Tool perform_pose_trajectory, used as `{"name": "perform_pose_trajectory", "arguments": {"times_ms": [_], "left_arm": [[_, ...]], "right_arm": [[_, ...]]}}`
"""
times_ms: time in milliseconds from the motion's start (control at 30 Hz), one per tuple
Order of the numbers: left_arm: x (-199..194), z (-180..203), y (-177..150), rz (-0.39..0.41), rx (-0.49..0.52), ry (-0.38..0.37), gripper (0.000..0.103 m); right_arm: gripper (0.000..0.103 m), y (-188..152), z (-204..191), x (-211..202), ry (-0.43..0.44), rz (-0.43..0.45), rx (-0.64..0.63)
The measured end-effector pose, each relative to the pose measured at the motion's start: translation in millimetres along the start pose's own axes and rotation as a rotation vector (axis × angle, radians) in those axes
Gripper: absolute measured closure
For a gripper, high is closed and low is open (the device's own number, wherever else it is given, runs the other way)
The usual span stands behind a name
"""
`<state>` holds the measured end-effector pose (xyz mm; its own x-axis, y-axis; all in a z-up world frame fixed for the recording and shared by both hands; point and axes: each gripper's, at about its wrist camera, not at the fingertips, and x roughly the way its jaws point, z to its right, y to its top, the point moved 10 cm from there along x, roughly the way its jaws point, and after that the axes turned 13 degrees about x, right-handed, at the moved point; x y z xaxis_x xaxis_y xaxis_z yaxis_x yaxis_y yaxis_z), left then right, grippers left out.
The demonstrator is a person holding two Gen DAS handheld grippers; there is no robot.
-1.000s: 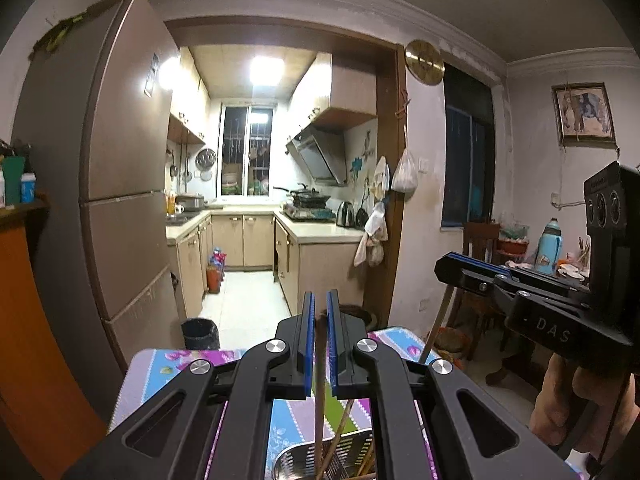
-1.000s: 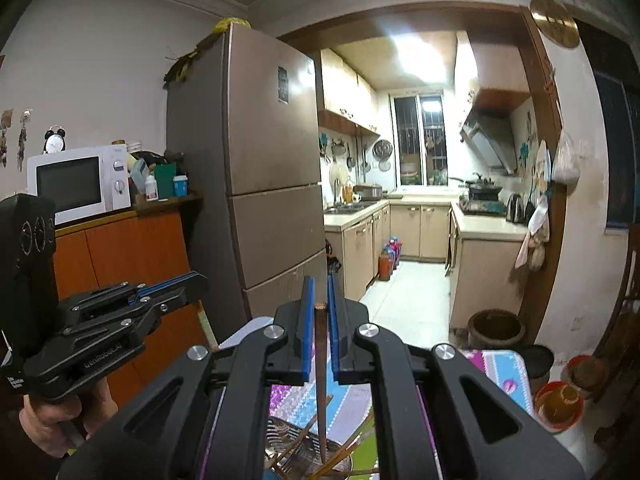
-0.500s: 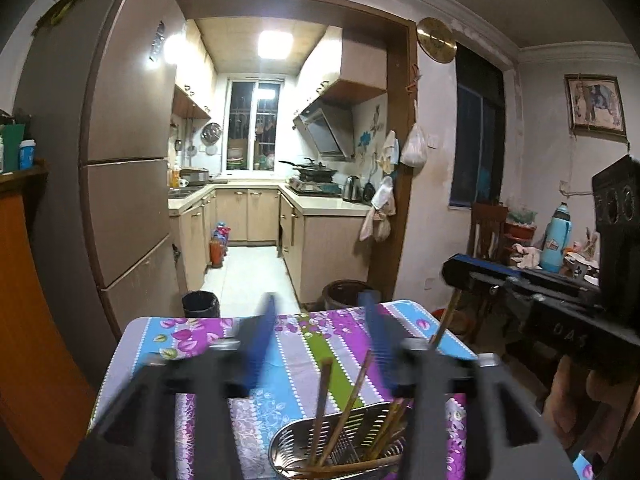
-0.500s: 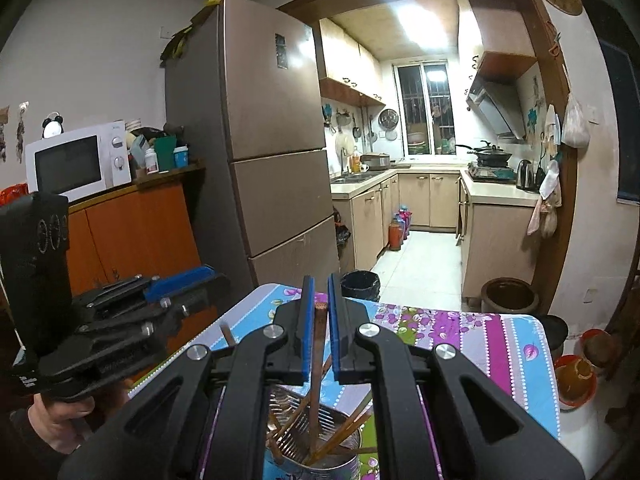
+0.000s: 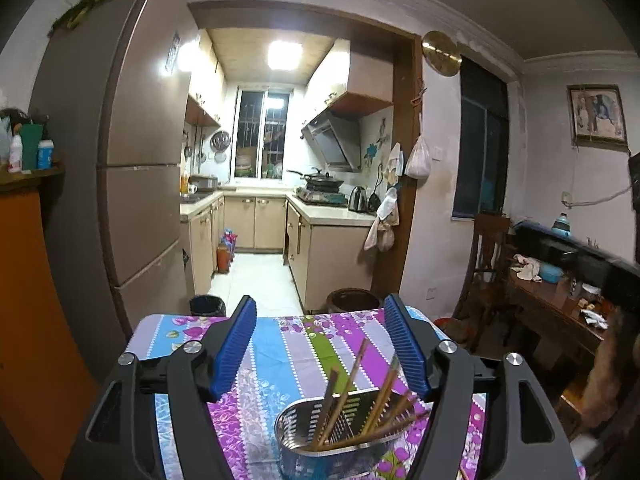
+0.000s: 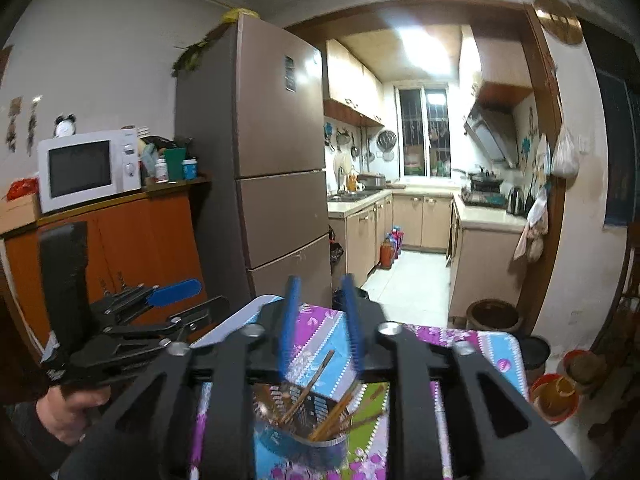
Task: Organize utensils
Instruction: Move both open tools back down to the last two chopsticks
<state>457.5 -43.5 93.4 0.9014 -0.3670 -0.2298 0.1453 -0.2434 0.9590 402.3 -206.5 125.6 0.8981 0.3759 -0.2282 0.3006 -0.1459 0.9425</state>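
A perforated steel utensil holder (image 5: 344, 432) stands on the flowered tablecloth (image 5: 280, 344), with several wooden chopsticks (image 5: 340, 392) leaning in it. My left gripper (image 5: 326, 344) is open and empty above and just behind the holder. My right gripper (image 6: 322, 320) is open with blurred jaws, right above the same holder (image 6: 304, 428) and its chopsticks (image 6: 308, 388). The left gripper also shows in the right wrist view (image 6: 176, 304), open, at the left.
The table (image 6: 500, 348) ends towards a brown fridge (image 5: 132, 184) and the kitchen doorway. An orange cabinet (image 6: 120, 240) with a microwave (image 6: 88, 168) stands at the left. A dark side table (image 5: 560, 288) with clutter and a chair stand at the right.
Both grippers were shut on a chopstick each; the left opened first, then the right, and the chopsticks now stand in the holder. Both views have pulled back slightly.
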Motion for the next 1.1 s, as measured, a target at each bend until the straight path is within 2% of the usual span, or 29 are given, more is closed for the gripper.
{"name": "perform_pose_trajectory", "arguments": {"times_ms": [33,100,200,267,300,400,467,533,633,800,1100], "left_arm": [[-10,2,-1,0.007,0.005,0.002,0.033],[-36,8,-8,0.024,0.007,0.005,0.03],[-90,30,-43,0.041,0.027,0.0,0.026],[-116,49,-73,0.032,0.047,-0.009,0.024],[-134,65,-99,0.021,0.045,-0.025,0.024],[-153,104,-160,-0.045,0.04,-0.071,0.023],[-159,136,-208,-0.112,0.04,-0.102,0.023],[-161,166,-251,-0.178,-0.001,-0.15,0.023],[-164,198,-282,-0.201,0.02,-0.168,0.023],[-166,232,-301,-0.196,0.072,-0.182,0.027],[-151,242,-308,-0.202,0.12,-0.174,0.033]], "right_arm": [[0.051,-3,-3,-22,0.001,0.006,-0.01],[0.043,-12,-6,-55,0.007,0.012,-0.018],[0.038,-51,-7,-113,0.021,0.003,-0.019],[0.038,-94,-1,-147,0.013,-0.009,0.001],[0.038,-118,4,-159,-0.003,-0.012,0.015],[0.038,-197,25,-180,-0.07,-0.045,0.09],[0.048,-256,35,-178,-0.092,-0.113,0.165],[0.062,-309,42,-171,-0.14,-0.168,0.21],[0.072,-354,40,-165,-0.205,-0.182,0.198],[0.076,-382,32,-155,-0.214,-0.201,0.214],[0.077,-391,37,-146,-0.249,-0.186,0.169]]}}
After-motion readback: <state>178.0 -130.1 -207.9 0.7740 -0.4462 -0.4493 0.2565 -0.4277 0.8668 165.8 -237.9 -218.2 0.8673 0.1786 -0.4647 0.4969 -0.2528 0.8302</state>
